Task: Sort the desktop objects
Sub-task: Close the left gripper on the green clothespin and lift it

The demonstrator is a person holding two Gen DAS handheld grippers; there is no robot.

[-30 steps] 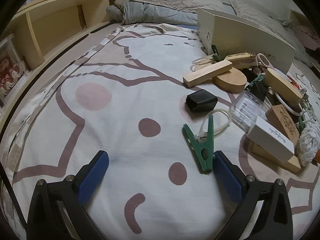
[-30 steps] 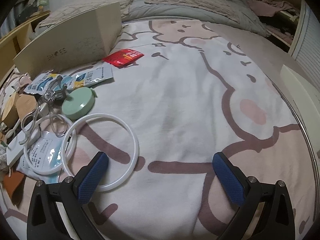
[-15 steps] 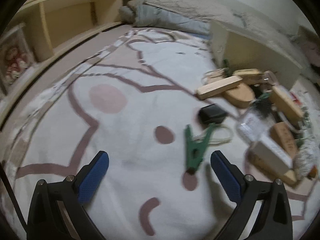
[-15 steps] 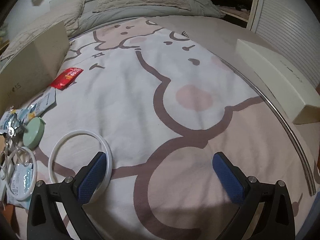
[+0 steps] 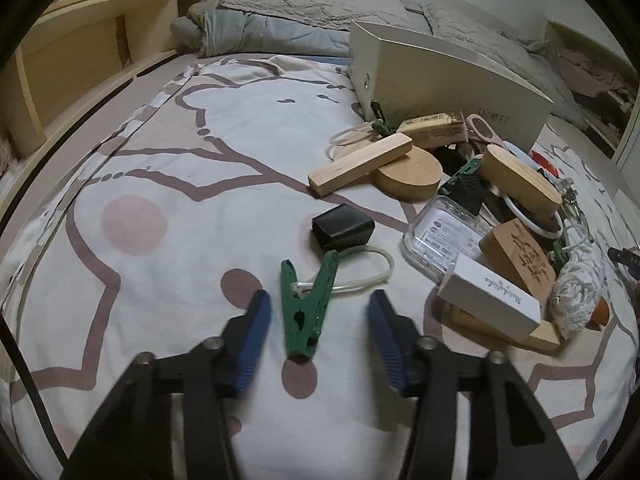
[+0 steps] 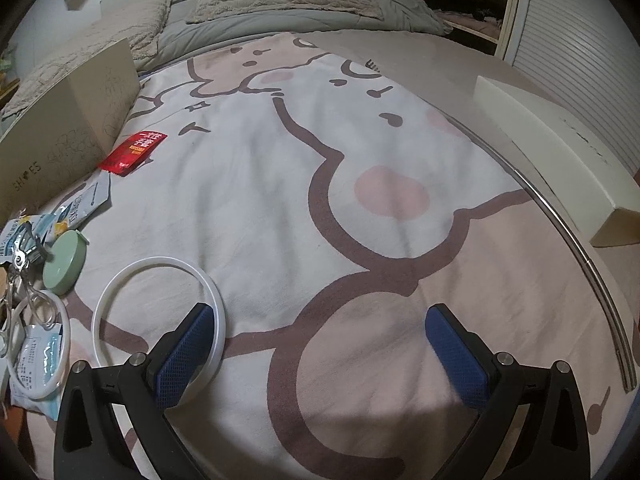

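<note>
The left gripper (image 5: 316, 312) has just been closing; its blue pads flank the green clothespin (image 5: 306, 308) but do not yet touch it. The pin lies on the cartoon bedspread (image 5: 180, 208), its long axis running twelve to six, handles toward twelve. At two o'clock sits the clutter heap before a box printed "SHOES" (image 5: 440, 80). The right gripper (image 6: 316, 344) is farther off, gaping wide over bare fabric.

Dim, flat indoor light washing over the bedspread (image 5: 168, 264), soft shadows pooling under the near gripper fingers (image 6: 456, 356), left view's fingers (image 5: 248, 344) smearing with slight blur, fisheye bending far edges, corners blacking out
</note>
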